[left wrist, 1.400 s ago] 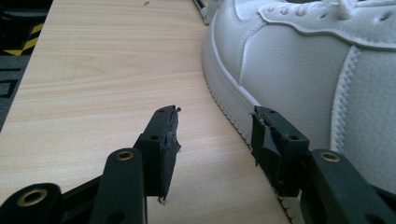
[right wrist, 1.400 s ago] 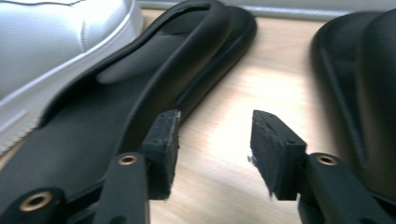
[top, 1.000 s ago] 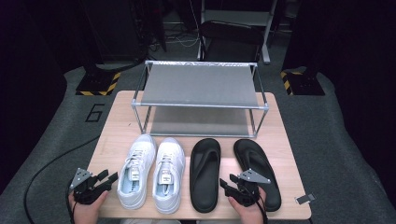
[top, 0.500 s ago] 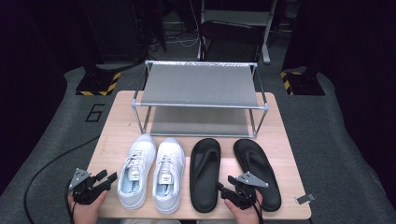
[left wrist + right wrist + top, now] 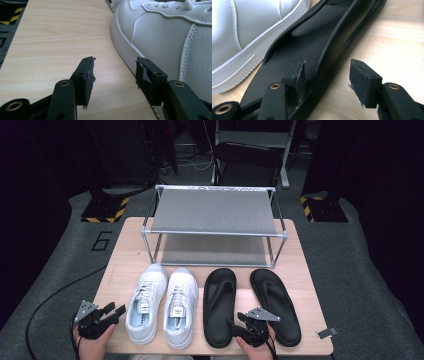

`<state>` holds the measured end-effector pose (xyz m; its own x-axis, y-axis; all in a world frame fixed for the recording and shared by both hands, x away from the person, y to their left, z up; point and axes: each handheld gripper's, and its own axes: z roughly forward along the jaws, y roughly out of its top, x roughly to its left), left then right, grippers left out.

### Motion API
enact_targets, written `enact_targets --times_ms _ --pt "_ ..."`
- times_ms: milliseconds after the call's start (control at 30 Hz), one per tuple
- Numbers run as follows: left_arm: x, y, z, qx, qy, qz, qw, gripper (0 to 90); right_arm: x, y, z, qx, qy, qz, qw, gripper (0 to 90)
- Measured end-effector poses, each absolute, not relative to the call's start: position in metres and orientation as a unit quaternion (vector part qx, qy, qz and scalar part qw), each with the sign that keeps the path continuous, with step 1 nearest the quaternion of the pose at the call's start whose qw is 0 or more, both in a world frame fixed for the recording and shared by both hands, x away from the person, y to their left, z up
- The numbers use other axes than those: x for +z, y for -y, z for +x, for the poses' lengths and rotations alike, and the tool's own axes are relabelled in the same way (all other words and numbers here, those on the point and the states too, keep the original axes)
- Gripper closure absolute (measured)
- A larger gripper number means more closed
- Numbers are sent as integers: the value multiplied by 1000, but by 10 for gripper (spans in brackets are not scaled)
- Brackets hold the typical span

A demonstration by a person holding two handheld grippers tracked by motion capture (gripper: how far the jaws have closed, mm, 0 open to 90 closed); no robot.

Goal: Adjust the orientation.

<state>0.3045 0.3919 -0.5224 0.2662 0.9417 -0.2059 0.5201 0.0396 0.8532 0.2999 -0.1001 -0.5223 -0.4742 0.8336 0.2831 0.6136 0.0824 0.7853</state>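
Near the tabletop's front edge, our right gripper (image 5: 325, 72) straddles the left black sandal's (image 5: 317, 47) rim (jaws apart); our left gripper (image 5: 115, 72) gapes beside the white sneaker (image 5: 170, 42).

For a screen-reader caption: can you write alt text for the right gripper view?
The open right gripper straddles the edge of a black sandal, one jaw over its footbed, the other over the wooden table. A white sneaker lies alongside.

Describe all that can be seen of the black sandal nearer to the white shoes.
The black sandal is a flip-flop of matte, rubbery-looking material with a toe strap. It lies flat on the wooden table, toe toward the metal rack, between the right white sneaker and the other sandal. The open right tongs straddle its heel edge, one jaw over the footbed, the other outside.
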Motion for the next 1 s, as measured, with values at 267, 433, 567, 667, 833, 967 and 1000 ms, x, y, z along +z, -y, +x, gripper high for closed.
enact_targets --times_ms 267,433,567,667,833,967,1000 --pt "-523 -392 304 233 -561 651 455 478 -525 103 307 471 -708 519 90 554" --pt "-523 -392 304 233 -561 651 455 477 -524 111 308 475 -697 530 88 573" --pt "-523 -392 304 234 -562 651 454 477 -525 112 308 476 -690 541 70 548" --pt "-523 -392 304 234 -563 650 454 477 -526 112 309 475 -694 536 72 548" --pt "-523 -392 304 235 -563 650 453 477 -527 108 308 476 -692 538 64 549" --pt "-522 -392 304 235 -563 650 453 477 -529 108 309 478 -680 554 43 548" --pt "-522 -392 304 235 -563 650 453 477 -530 109 310 482 -674 559 34 548"
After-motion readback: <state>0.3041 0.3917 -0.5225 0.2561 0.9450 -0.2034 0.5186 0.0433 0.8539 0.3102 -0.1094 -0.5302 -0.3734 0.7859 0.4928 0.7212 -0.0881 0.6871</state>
